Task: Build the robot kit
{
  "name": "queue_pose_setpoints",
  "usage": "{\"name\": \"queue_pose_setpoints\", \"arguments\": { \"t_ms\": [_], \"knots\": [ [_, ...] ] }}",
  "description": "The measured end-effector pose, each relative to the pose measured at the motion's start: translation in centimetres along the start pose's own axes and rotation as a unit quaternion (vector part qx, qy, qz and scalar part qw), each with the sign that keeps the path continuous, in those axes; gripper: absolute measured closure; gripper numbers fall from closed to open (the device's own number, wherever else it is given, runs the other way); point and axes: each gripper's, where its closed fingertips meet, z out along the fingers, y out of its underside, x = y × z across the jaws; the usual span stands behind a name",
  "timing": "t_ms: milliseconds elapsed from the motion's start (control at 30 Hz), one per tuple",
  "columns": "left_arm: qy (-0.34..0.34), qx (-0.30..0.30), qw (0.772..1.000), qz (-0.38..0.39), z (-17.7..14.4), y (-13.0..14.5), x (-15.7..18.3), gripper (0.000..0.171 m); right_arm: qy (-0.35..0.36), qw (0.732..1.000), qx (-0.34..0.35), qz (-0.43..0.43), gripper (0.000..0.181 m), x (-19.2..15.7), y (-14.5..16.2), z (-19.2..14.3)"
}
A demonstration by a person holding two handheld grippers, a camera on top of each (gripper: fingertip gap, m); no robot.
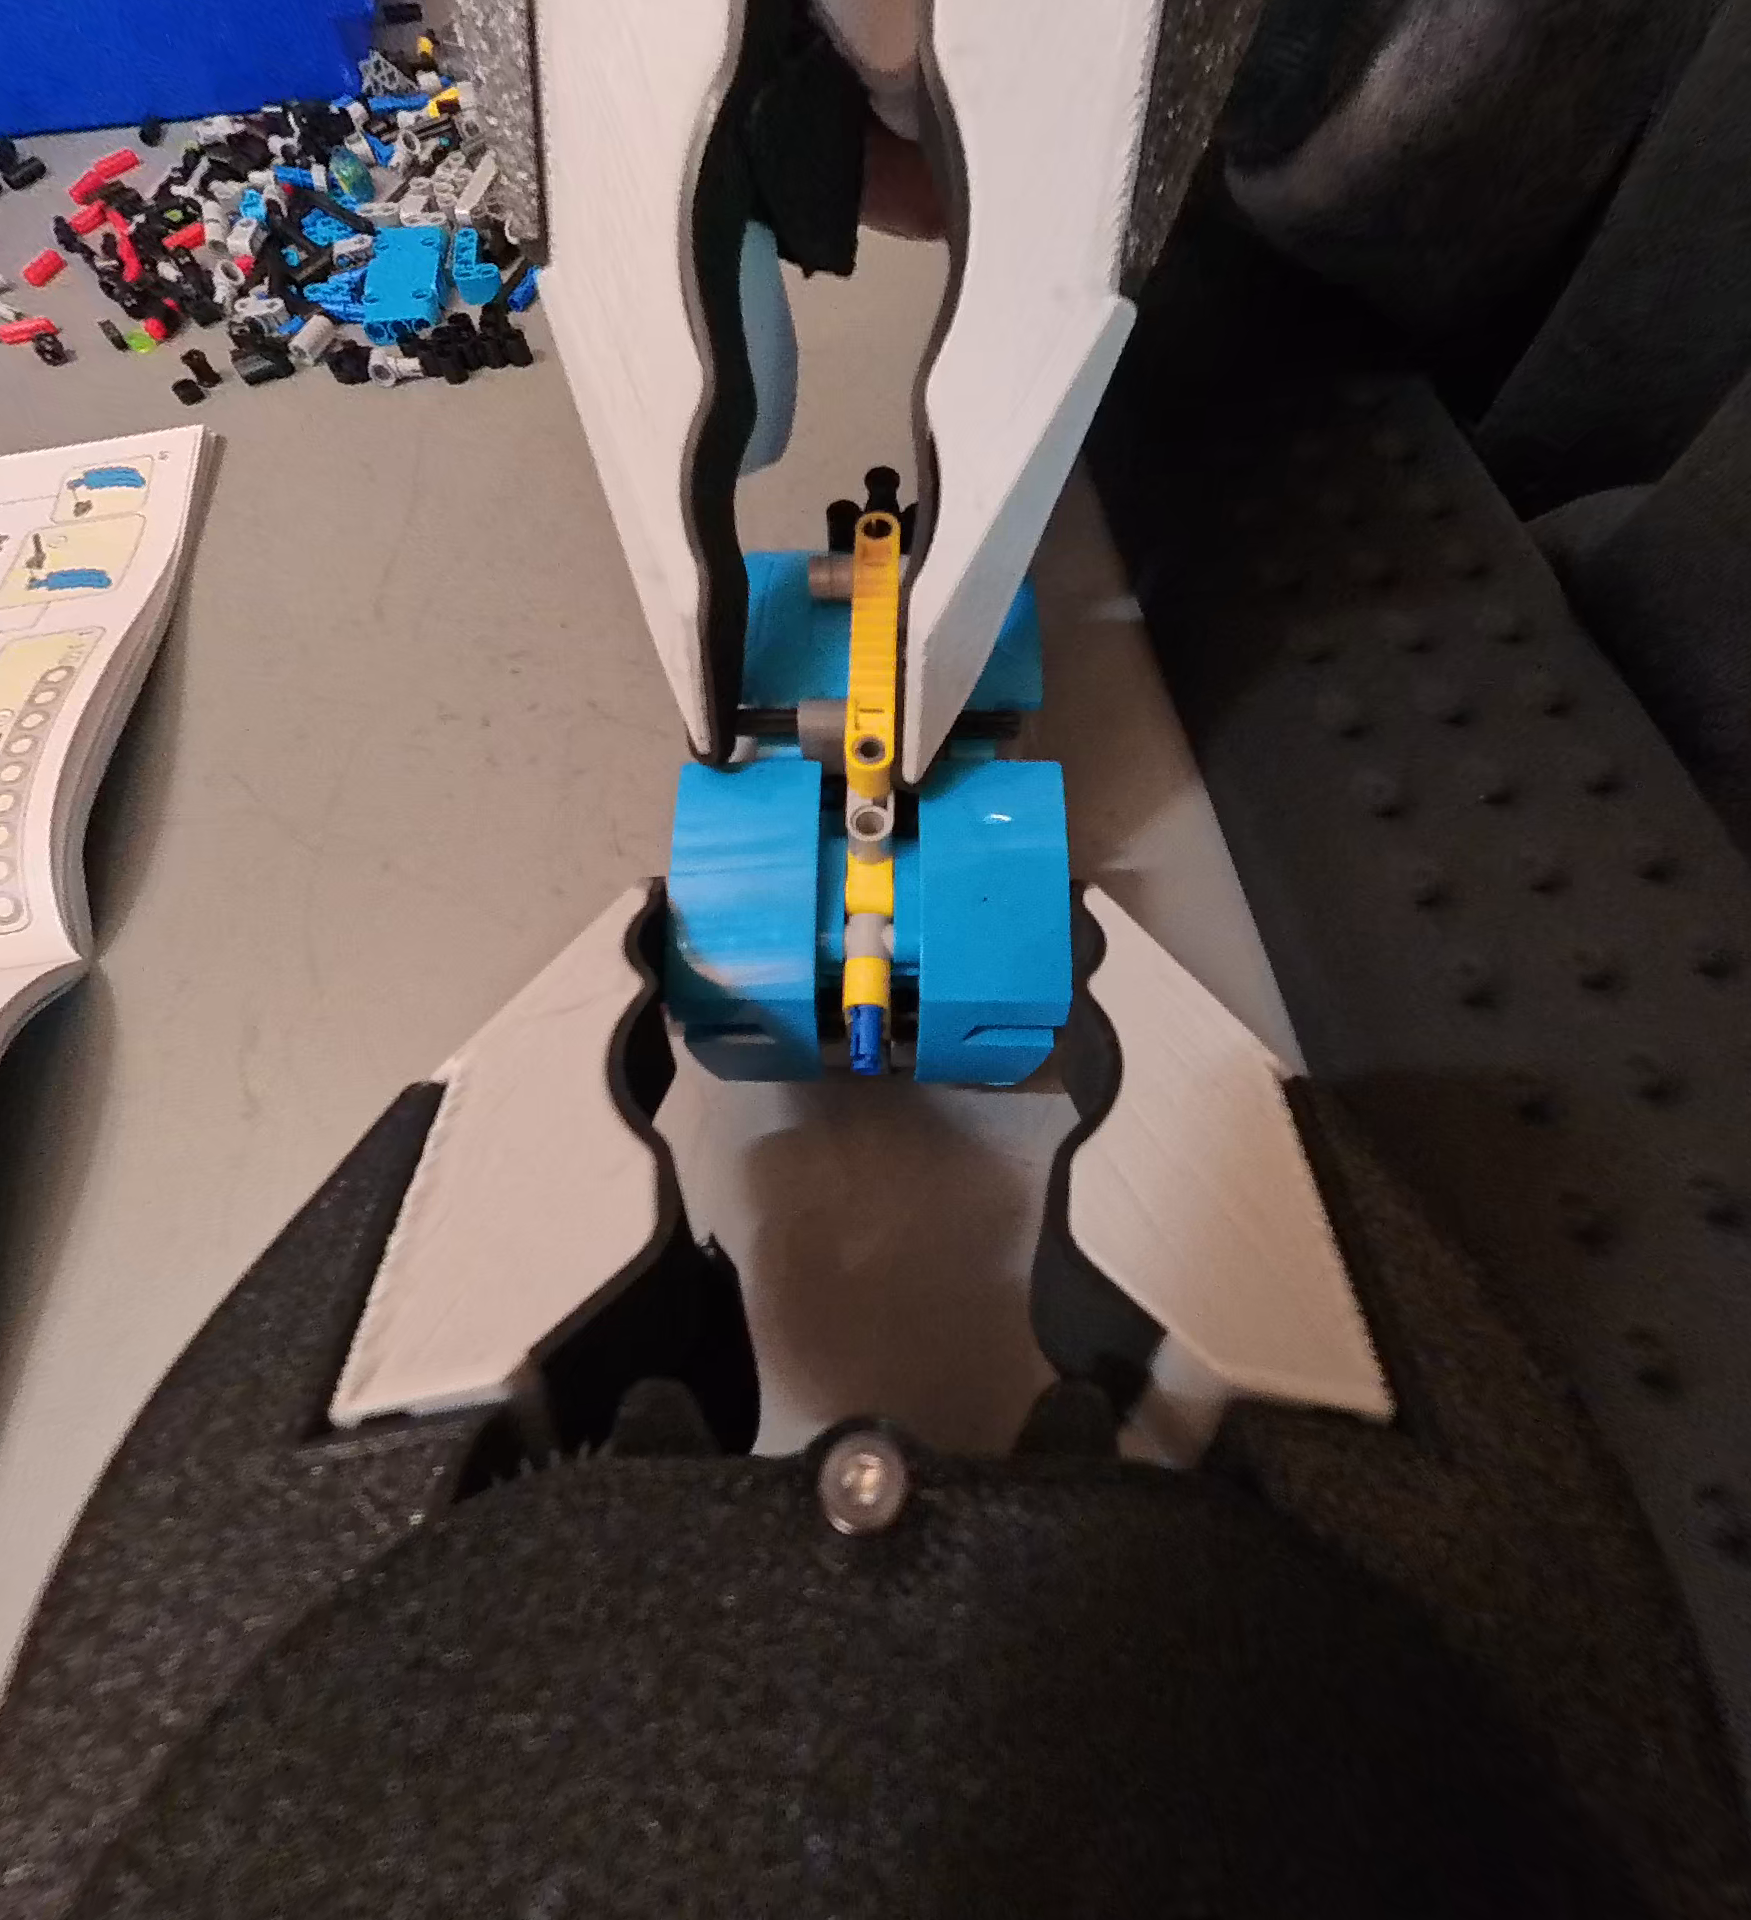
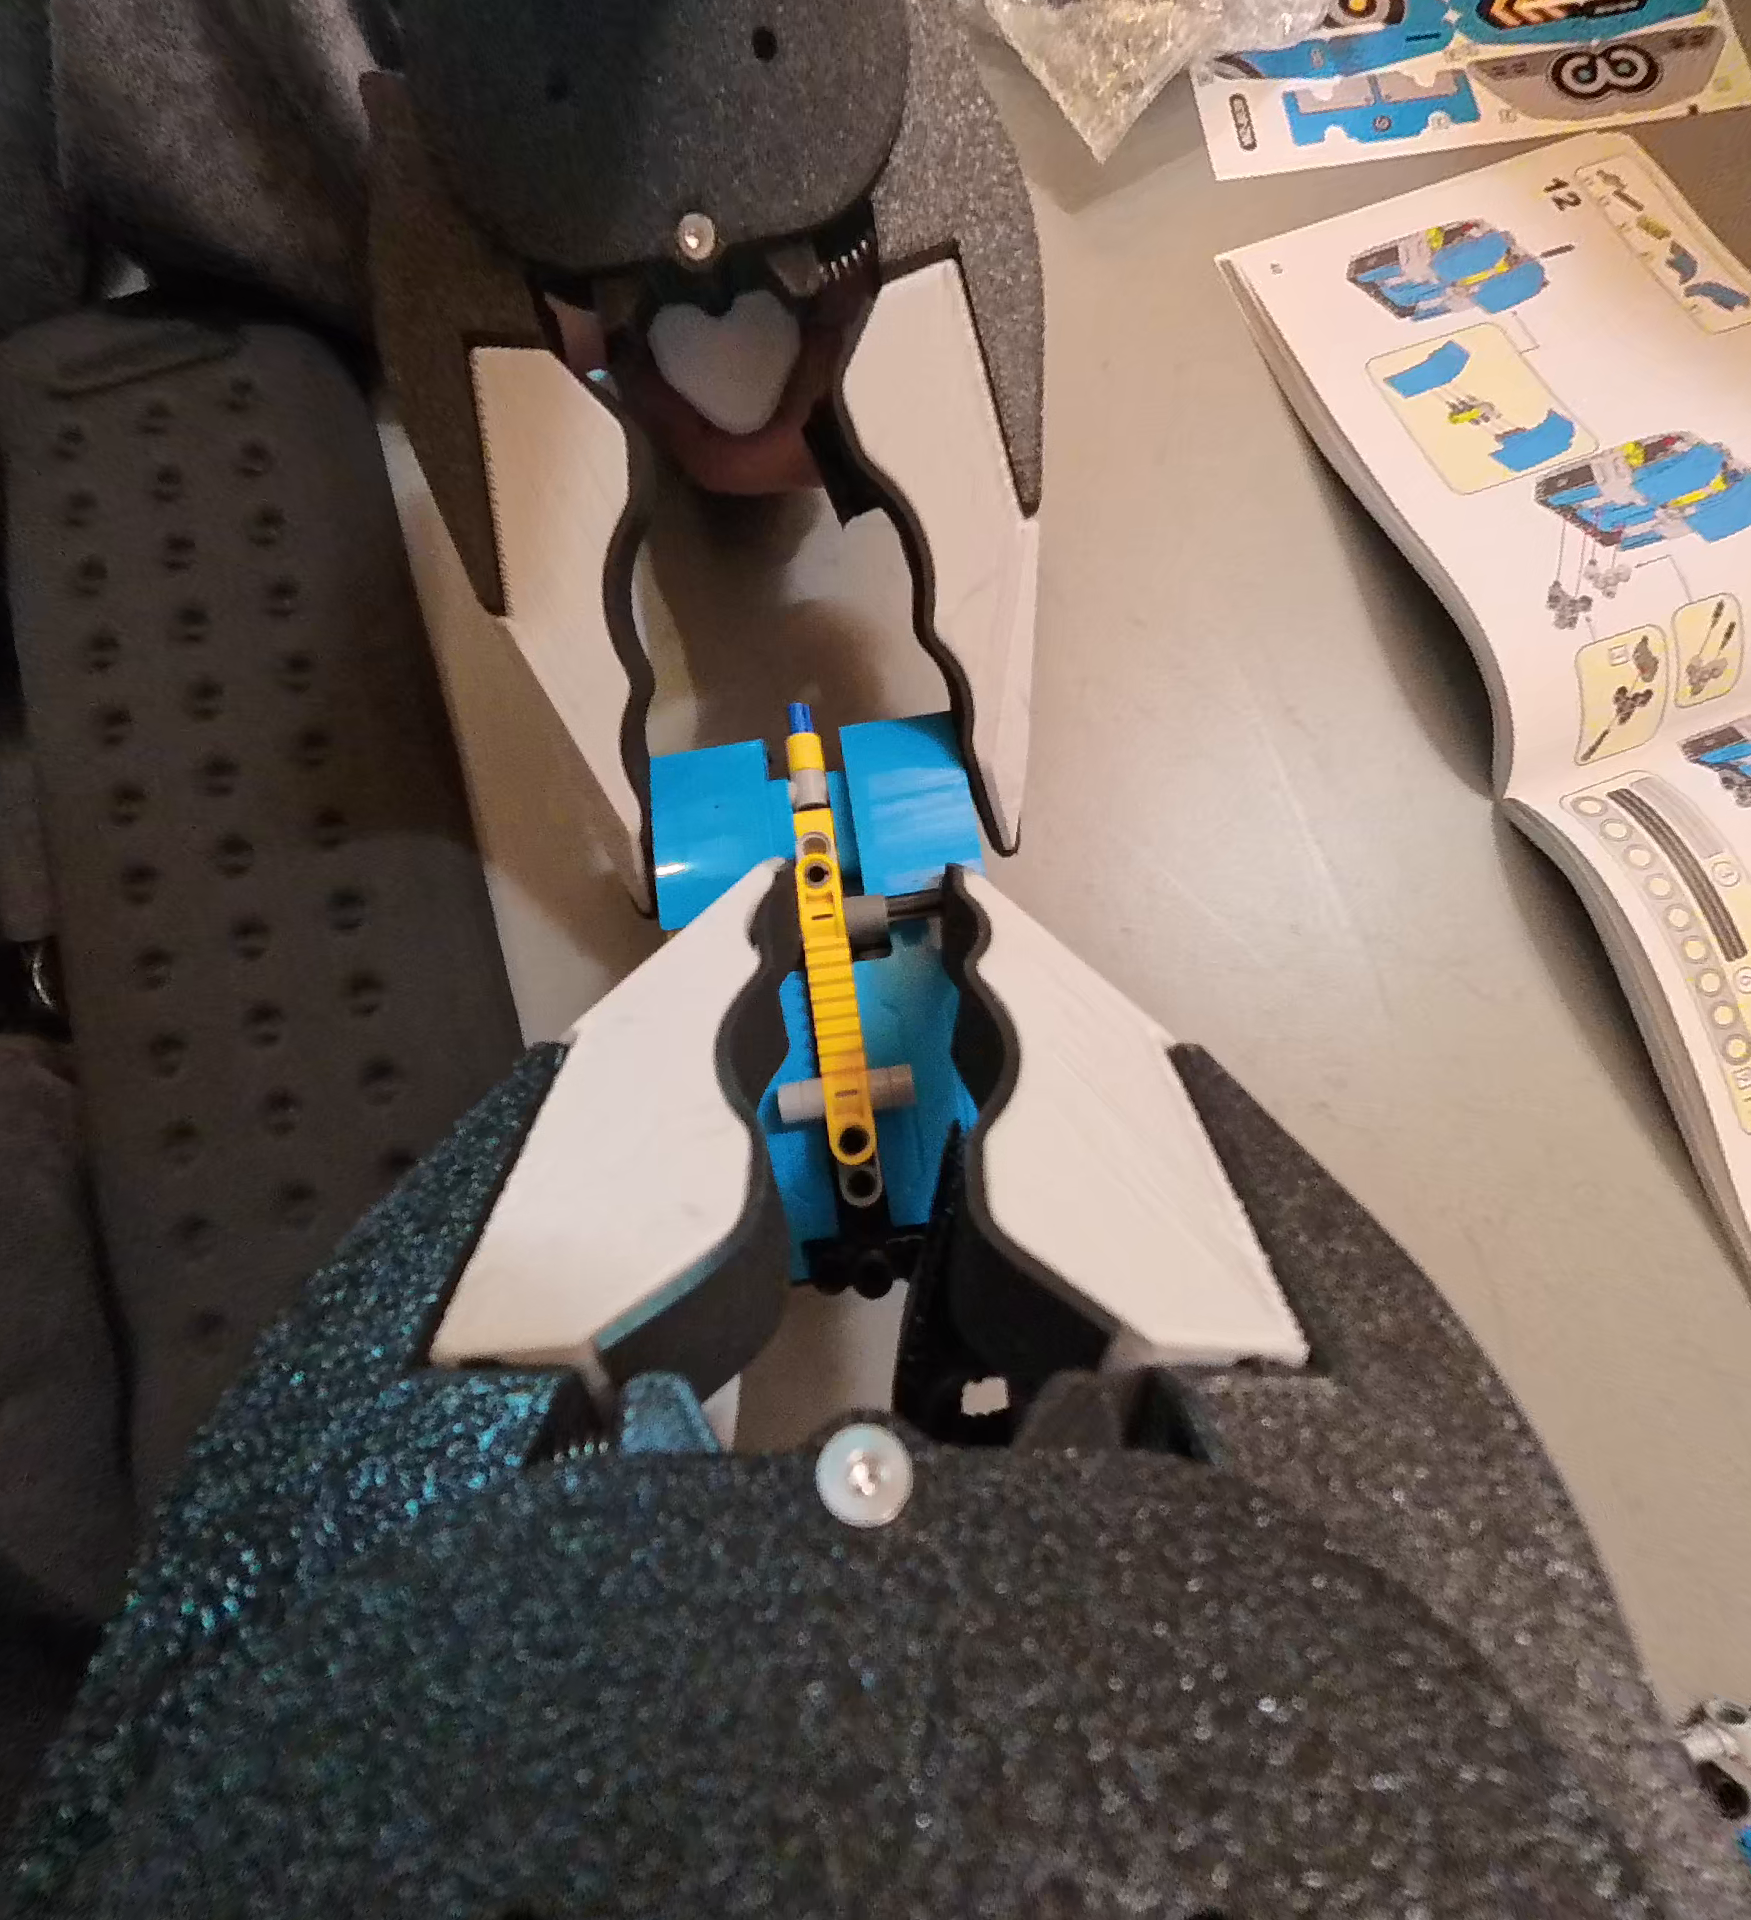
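Spreading beneath everything, a grey tabletop (image 1: 351, 727) is seen with a dark, dimpled fabric surface (image 1: 1536, 831) along one edge. An open instruction booklet (image 2: 1577, 644) is laid on the table beside the work, with a printed sheet (image 2: 1473, 94) and a clear bag (image 2: 1099, 62) farther off. A loose pile of small building pieces (image 1: 268, 260) is scattered in front of a blue box (image 1: 123, 62). Between the two tools, a blue brick assembly (image 1: 871, 914) is held just above the table. Its near, rounded blue end is clamped on both sides by the left gripper (image 1: 871, 935), opened only to the model's width. From the opposite side, the far end is straddled by the right gripper (image 2: 866, 894), narrowly parted, its tips touching a black axle (image 2: 912, 906). A yellow toothed beam (image 2: 829, 997) is seen running along the model's middle.
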Motion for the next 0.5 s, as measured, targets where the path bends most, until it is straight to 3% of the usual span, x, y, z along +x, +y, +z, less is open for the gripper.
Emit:
{"name": "queue_pose_setpoints", "arguments": {
  "t_ms": [500],
  "knots": [
    [0.001, -0.001, 1.000, 0.000, 0.05, -0.01, -0.01, 0.097, 0.006, 1.000, 0.003, -0.007, 0.155, -0.03, 0.05, -0.03]
  ]
}}
